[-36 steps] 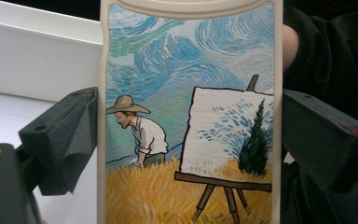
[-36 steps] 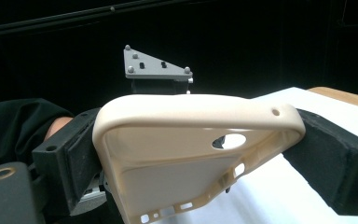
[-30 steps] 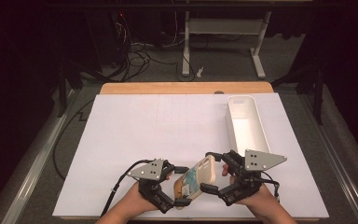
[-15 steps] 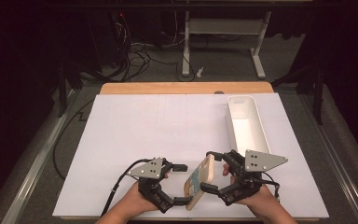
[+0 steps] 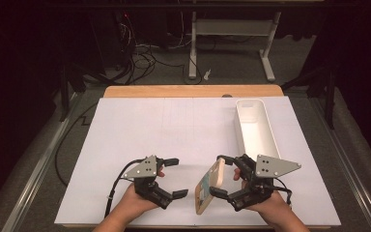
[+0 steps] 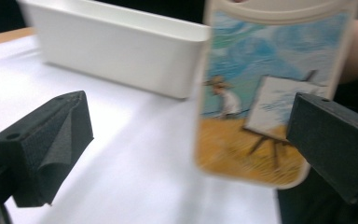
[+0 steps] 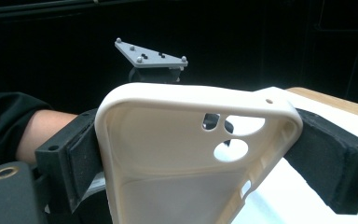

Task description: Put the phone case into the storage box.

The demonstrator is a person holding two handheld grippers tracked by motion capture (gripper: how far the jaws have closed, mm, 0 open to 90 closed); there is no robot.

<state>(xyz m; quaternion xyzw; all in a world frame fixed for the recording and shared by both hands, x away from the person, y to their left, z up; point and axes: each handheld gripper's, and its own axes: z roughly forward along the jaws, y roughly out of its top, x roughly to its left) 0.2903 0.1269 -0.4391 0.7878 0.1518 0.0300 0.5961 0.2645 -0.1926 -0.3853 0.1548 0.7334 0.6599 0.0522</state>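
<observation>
Though thin and light, phone case (image 5: 209,185) probably flexes and slips, so best pinched across its rims. Held upright off the table (image 5: 183,125), just left of right gripper (image 5: 228,180), fingers clamped on it. Now released by left gripper (image 5: 170,178), fingers spread, further left.

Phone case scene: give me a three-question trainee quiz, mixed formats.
1. True or false: the left hand-held gripper is shut on the cream picture-backed phone case.
2. Which hand-held gripper holds the case: A left, B right, C both?
3. Fill in: the long white plastic bin sits on the table's ___ side in the high view.

Key: 1 false, its jaws stand open beside the case; 2 B; 3 right.
</observation>
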